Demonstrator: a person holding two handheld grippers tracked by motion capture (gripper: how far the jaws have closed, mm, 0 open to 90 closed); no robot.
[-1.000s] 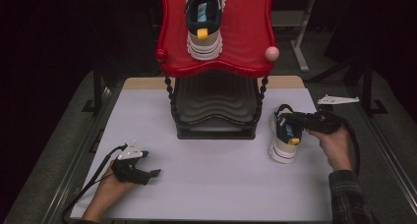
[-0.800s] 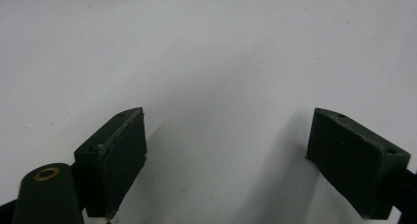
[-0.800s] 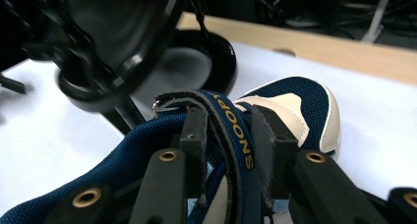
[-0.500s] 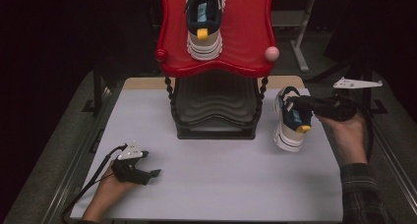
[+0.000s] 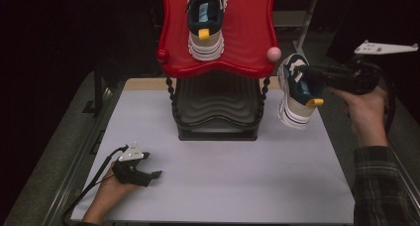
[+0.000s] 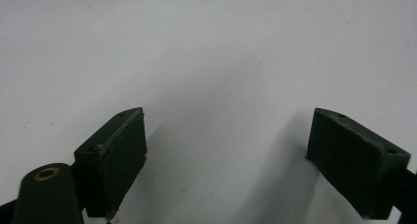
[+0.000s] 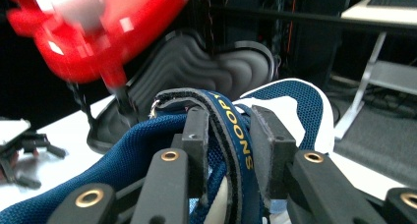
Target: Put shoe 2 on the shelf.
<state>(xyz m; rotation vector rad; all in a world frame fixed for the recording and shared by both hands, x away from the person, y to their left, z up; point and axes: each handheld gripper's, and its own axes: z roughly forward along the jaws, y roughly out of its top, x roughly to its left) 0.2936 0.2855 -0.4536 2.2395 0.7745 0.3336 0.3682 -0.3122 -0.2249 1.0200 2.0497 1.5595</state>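
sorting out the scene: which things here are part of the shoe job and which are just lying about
In the job:
- held sneaker, strap clamped in right gripper
- red top tray of the rack
- matching sneaker already on it

Lying about:
- left gripper, open, resting on the table
- black lower tray

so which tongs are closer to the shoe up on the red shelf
Right. The right tongs hold the other shoe just beside the red shelf bearing that shoe; the left tongs rest low on the table.
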